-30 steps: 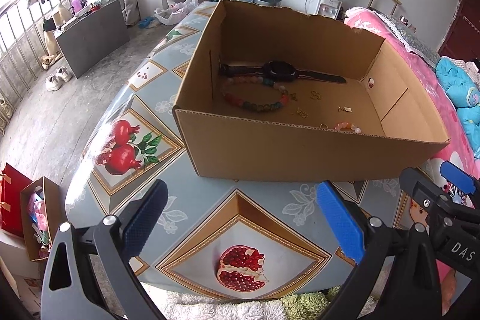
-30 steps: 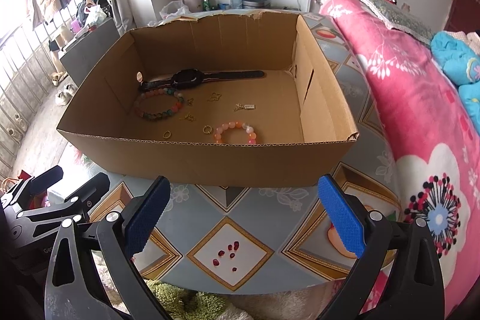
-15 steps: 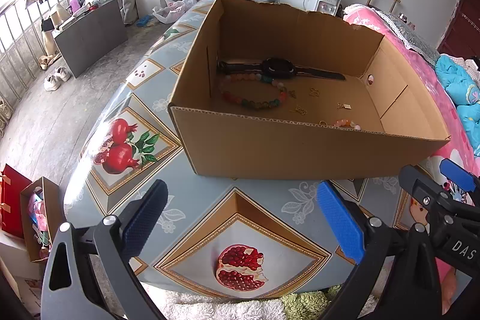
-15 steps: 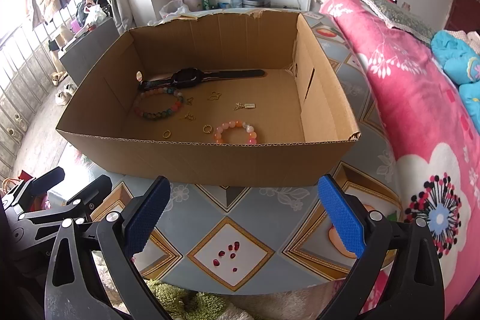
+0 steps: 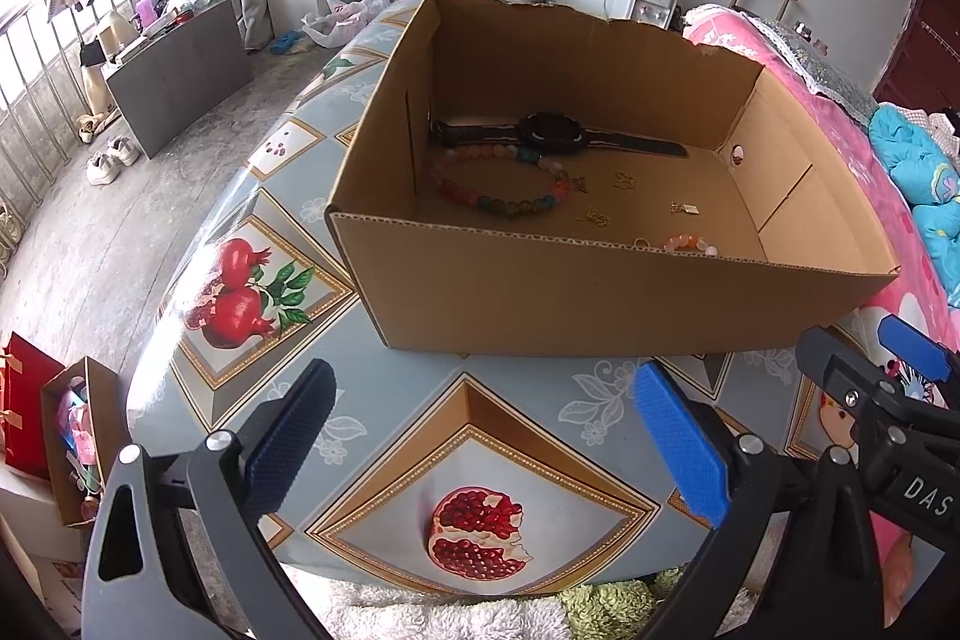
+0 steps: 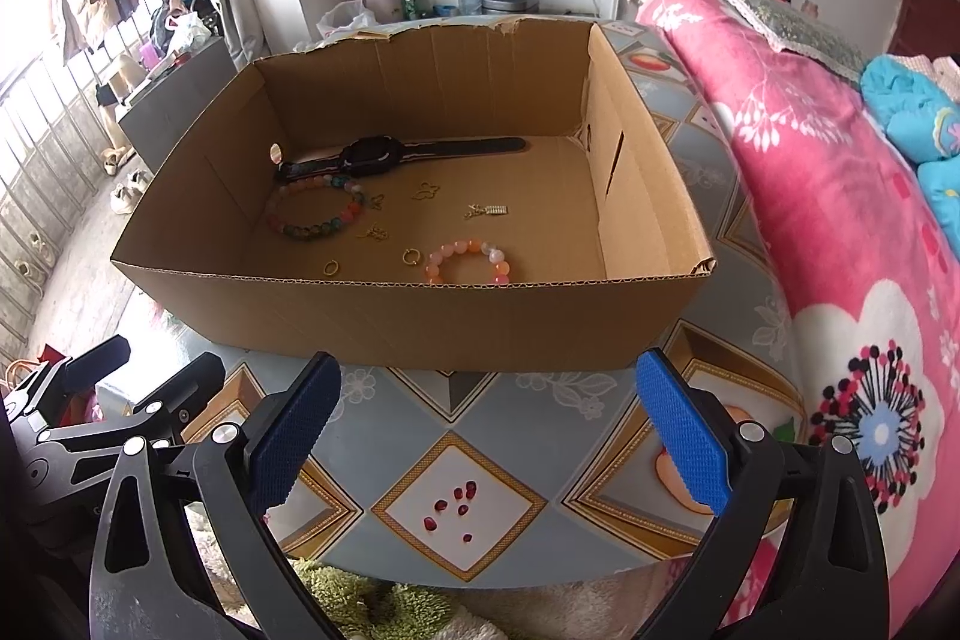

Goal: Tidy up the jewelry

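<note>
Jewelry (image 6: 468,262) boxed, beyond both spread grippers (image 6: 489,430)

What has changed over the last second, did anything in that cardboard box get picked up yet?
Nothing got picked up. The left gripper has edged slightly toward the cardboard box, so the box sits a little nearer in its view. The right gripper barely shifted. Both stay open and empty. The watch and both bead bracelets lie where they were.

Side-by-side wrist views, near, facing one cardboard box (image 5: 600,298) (image 6: 420,322).
</note>
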The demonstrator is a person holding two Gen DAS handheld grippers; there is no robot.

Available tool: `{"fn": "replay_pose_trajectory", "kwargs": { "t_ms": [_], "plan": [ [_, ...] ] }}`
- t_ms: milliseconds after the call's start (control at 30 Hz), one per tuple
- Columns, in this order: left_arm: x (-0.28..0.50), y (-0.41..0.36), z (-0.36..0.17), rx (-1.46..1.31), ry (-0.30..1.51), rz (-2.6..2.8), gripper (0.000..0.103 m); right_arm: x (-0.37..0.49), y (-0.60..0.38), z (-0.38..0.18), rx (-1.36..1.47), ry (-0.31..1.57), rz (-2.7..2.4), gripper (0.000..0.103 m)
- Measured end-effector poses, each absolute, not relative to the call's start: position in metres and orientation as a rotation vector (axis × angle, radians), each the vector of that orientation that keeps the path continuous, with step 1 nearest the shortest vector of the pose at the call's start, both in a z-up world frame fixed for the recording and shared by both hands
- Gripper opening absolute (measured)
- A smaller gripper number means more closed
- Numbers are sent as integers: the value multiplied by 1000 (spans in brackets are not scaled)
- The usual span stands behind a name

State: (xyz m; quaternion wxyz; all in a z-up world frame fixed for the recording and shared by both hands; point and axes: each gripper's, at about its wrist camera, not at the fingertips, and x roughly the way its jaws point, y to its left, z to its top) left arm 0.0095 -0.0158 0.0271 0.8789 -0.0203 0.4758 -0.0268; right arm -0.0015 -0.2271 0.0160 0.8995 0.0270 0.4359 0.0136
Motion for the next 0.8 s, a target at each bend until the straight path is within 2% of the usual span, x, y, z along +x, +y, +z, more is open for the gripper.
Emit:
{"fn": "replay_pose_trajectory", "kwargs": {
  "t_ms": [800],
  "plan": [
    [9, -17, 28, -38, 992, -58, 98, -5, -227, 15, 64, 902, 21, 95]
  ]
}}
